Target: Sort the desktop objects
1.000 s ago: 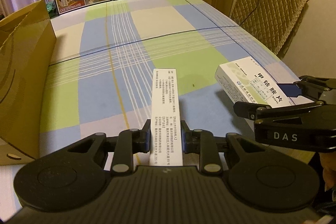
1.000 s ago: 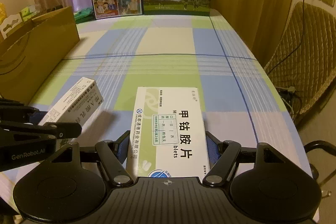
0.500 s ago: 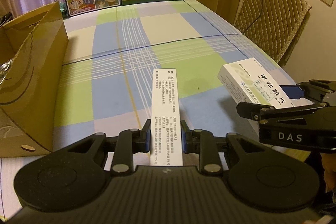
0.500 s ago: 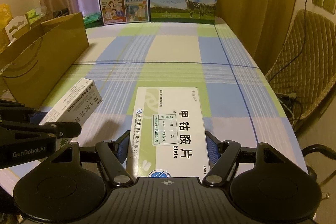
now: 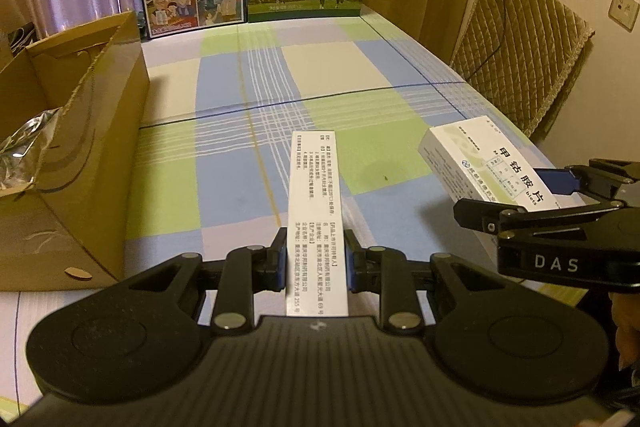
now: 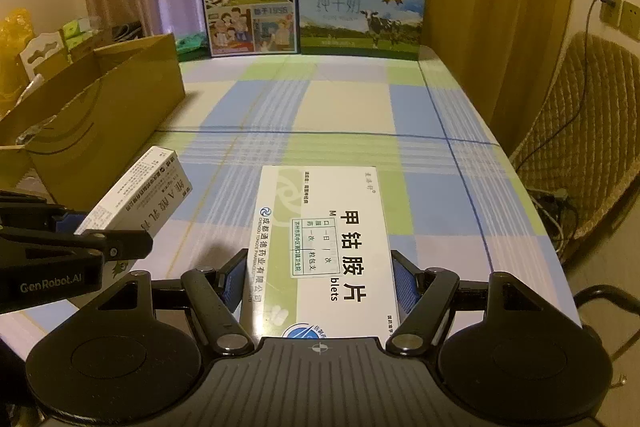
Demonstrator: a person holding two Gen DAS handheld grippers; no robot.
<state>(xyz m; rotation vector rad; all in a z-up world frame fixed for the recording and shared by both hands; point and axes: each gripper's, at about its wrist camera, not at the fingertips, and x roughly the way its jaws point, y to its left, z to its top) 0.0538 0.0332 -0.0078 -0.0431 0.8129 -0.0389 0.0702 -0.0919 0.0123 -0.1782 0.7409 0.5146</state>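
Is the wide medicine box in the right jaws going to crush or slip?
The wide medicine box is thin printed card, probably light and slightly crushable. The right gripper clamps its side edges, so it likely holds; its glossy face might slide.

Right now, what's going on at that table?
A person is sorting medicine boxes with two handheld grippers. The left gripper is shut on a narrow white box; the right gripper is shut on a wider green-and-white tablet box. Both are held above the checked tablecloth. An open cardboard box stands to the left, the likely drop-off.
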